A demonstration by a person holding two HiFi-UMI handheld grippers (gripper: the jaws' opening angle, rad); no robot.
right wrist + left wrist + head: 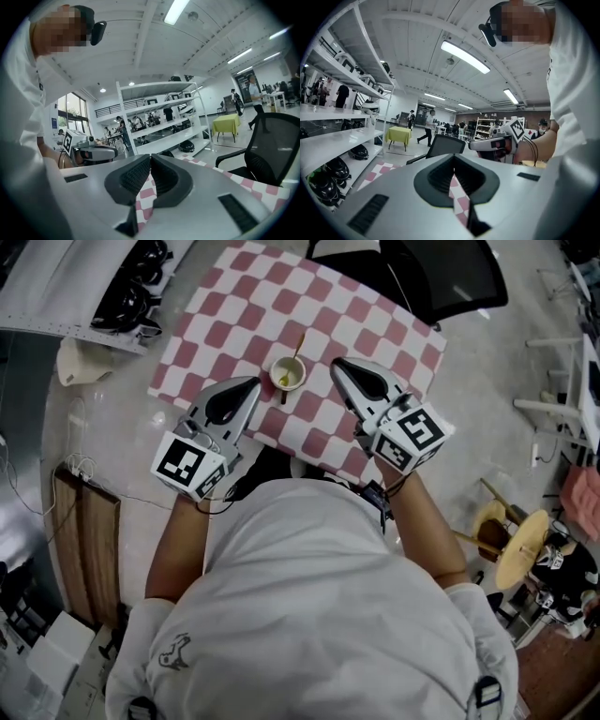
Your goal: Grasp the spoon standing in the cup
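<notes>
A small pale cup (pixel 288 374) stands on the pink-and-white checked tablecloth (pixel 375 324), with a yellow-handled spoon (pixel 297 348) standing in it and leaning toward the far right. My left gripper (pixel 255 382) lies just left of the cup, jaws shut and empty. My right gripper (pixel 336 362) sits just right of the cup, also shut on nothing. Each gripper view looks upward across the room: the left gripper (pixel 453 159) and right gripper (pixel 150 157) show tips touching, with only cloth behind. Neither gripper view shows the cup.
A black office chair (pixel 441 277) stands at the table's far side, also the chair (pixel 272 140). White shelving with dark helmets (pixel 131 287) runs along the left. A wooden stool (pixel 520 545) is on the right floor. People walk in the distance.
</notes>
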